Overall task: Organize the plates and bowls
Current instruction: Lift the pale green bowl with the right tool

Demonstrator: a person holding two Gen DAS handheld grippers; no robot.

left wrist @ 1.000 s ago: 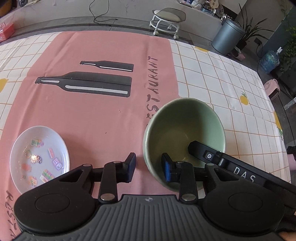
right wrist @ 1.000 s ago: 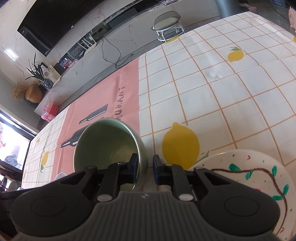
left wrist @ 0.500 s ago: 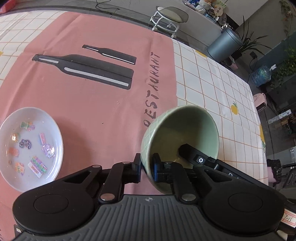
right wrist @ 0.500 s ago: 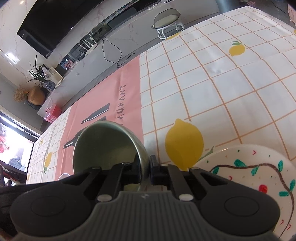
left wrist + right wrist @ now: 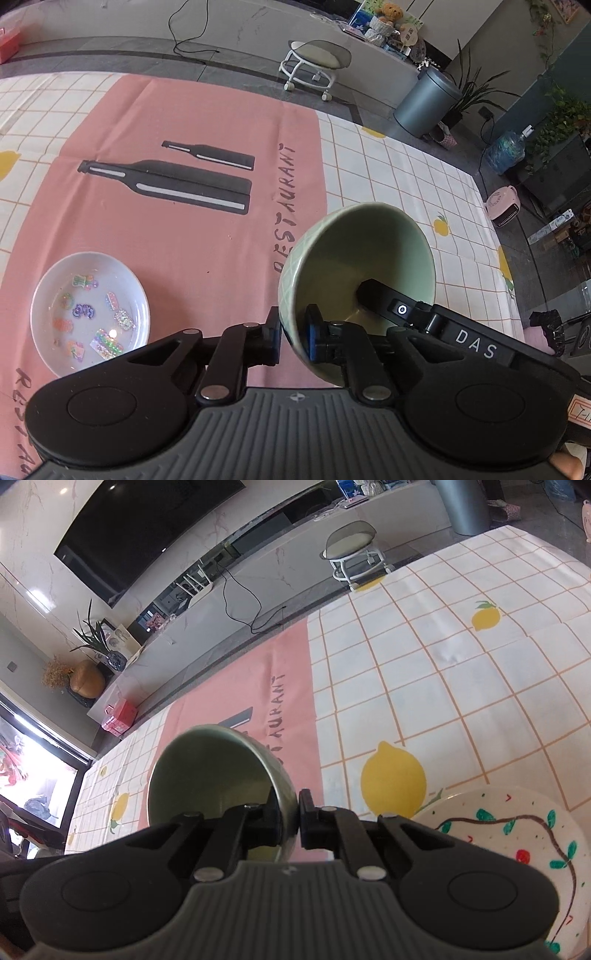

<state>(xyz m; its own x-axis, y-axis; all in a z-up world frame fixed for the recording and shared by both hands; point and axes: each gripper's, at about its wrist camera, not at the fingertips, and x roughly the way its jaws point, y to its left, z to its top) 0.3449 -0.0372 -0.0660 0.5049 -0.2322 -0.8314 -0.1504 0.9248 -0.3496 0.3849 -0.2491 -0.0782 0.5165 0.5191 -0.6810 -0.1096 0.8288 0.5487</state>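
Bowl (image 5: pixel 354 258), green and empty, is clamped at its rim by both the left hand-held gripper (image 5: pixel 293 336) and the right hand-held gripper (image 5: pixel 291 818); its base is hidden.

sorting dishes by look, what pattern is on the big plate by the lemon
White plate with a brown vine, green leaves and red cherries; shows best in the right wrist view.

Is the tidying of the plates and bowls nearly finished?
Not yet. Nothing looks stacked so far. Right now both tongs, left and right, pinch the rim of the green bowl, which is tilted. Still waiting on the tablecloth: the small white dish with stickers and the painted plate, each sitting apart.
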